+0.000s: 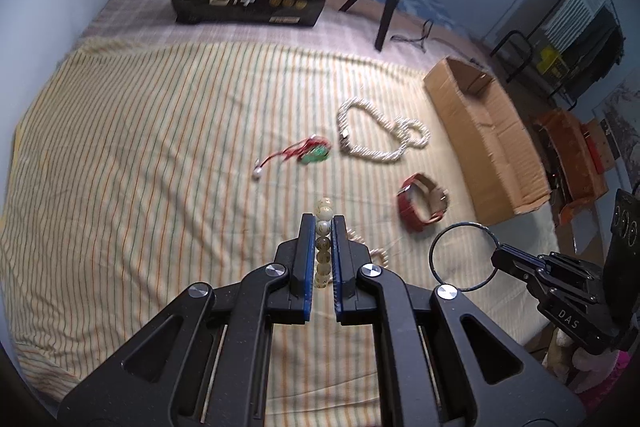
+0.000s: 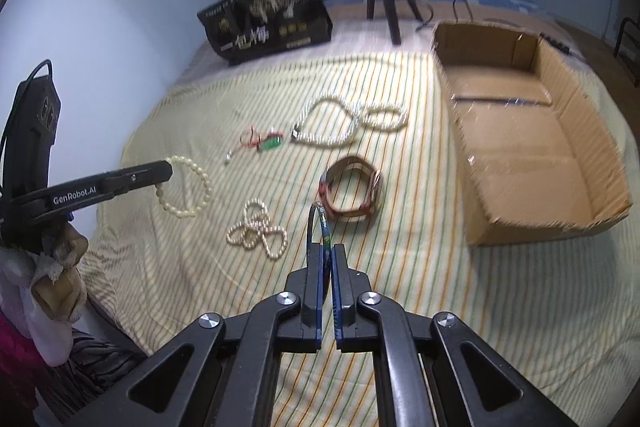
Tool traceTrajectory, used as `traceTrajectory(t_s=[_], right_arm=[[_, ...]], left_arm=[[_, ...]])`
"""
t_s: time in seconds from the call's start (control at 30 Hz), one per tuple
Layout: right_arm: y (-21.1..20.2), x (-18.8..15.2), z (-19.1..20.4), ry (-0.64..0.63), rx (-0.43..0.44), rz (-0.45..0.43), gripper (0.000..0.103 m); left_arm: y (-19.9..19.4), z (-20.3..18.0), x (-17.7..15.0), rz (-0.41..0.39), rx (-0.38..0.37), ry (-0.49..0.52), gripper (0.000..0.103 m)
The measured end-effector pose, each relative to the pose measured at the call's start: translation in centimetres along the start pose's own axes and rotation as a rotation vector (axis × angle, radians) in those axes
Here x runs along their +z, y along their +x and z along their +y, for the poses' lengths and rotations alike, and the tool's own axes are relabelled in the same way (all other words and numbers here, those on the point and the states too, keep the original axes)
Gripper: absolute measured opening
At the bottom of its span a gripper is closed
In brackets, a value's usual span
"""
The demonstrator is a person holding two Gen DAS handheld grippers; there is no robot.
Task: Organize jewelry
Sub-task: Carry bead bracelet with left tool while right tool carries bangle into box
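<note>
Your left gripper point(image 1: 324, 227) pinches a limp, probably slippery bead bracelet point(image 2: 188, 187) above the striped bedsheet point(image 1: 160, 147), while your right gripper point(image 2: 329, 251) clamps a stiff thin bangle point(image 1: 464, 257) by its rim.

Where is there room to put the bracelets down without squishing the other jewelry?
The cardboard box floor looks bare. The striped cloth left of the red-corded green pendant is free too. It is crowded around the pearl necklace and red watch.

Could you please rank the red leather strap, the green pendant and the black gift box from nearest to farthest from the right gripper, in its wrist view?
1. Red leather strap, just ahead.
2. Green pendant, farther, left.
3. Black gift box, by the wall.
</note>
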State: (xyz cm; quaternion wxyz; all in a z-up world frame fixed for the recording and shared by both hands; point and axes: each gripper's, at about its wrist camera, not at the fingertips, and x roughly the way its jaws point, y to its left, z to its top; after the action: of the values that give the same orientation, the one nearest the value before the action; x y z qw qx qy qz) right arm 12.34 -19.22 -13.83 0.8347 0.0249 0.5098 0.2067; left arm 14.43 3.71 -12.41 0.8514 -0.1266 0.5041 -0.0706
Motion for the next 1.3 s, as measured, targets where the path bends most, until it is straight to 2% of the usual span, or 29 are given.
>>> traceTrajectory(t_s=[0.27, 0.7, 0.97, 1.3], right_arm=[[-2.8, 1.9, -2.3, 0.034, -0.033, -0.089, 0.001], [-6.0, 5.4, -7.9, 0.106, -0.152, -0.198, 0.001], [-5.7, 7.9, -11.0, 0.107, -0.239, -0.218, 0.001], [-4.8, 9.4, -14.4, 0.14, -0.294, -0.221, 0.001]], left_arm=[[-0.9, -3.7, 1.2, -0.042, -0.057, 0.041, 0.005], [-0.6, -10.4, 2.6, -0.075, -0.128, 0.108, 0.005], [0.8, -15.1, 3.5, -0.083, -0.172, 0.149, 0.005], [3.4, -20.7, 4.0, -0.109, -0.171, 0.236, 0.005]])
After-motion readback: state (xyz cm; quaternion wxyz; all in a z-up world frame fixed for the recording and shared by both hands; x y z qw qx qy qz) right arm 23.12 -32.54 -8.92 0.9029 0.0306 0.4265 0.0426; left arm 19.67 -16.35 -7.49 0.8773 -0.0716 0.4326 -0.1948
